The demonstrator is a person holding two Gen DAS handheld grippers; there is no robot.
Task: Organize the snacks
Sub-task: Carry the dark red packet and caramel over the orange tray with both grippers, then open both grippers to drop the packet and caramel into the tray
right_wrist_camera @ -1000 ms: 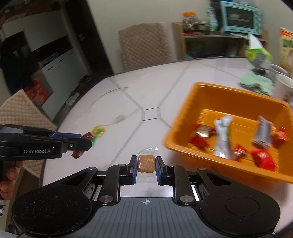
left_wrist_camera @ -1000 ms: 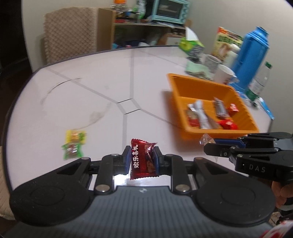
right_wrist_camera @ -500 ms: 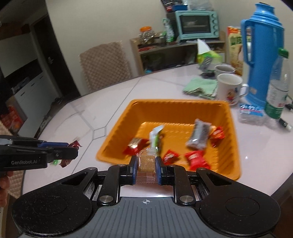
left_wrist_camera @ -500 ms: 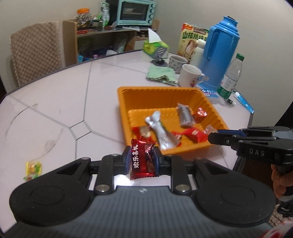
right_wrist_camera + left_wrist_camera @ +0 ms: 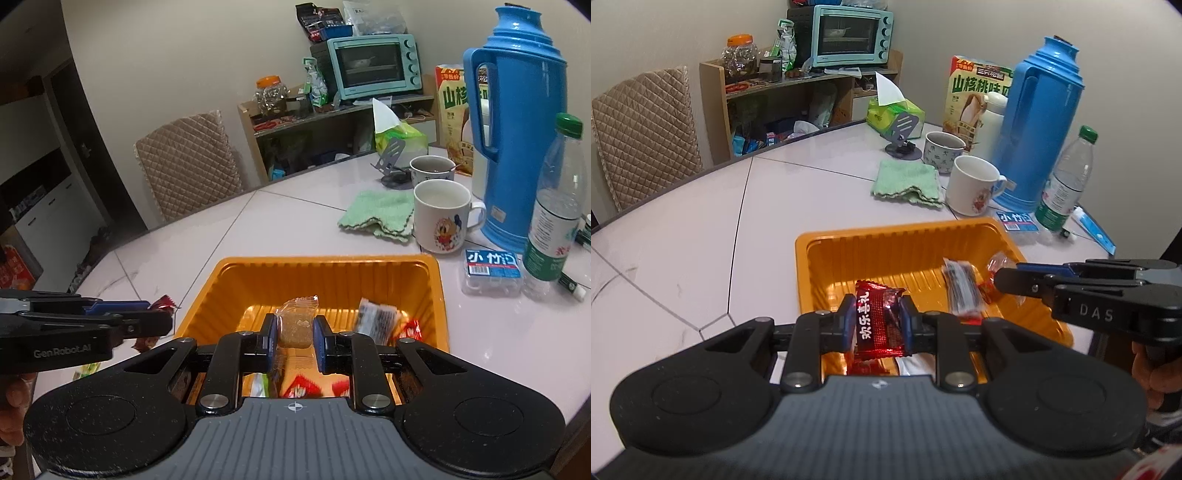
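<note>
Two tools are hovering over the orange tray (image 5: pixel 827 254): left tool (image 5: pixel 878 320) gripping a red candy (image 5: pixel 877 325) lower centre; the right view alone is showing right tool (image 5: pixel 295 332) pinching a brown biscuit (image 5: pixel 294 326).

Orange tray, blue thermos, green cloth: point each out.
Orange tray (image 5: pixel 332 275), right wrist view, far inner wall.
Blue thermos (image 5: pixel 524 147), right wrist view, middle of body.
Green cloth (image 5: pixel 905 181), left wrist view, centre of top fold.

The tray (image 5: pixel 437 295) is orange with ribbed walls, and the table (image 5: pixel 683 236) is white with thin grey lines. A shiny red candy wrapper (image 5: pixel 877 325) bears white characters; the flask (image 5: pixel 517 122) is bright blue, the cloth (image 5: pixel 907 181) pale green and the chair cover (image 5: pixel 188 166) quilted beige.
</note>
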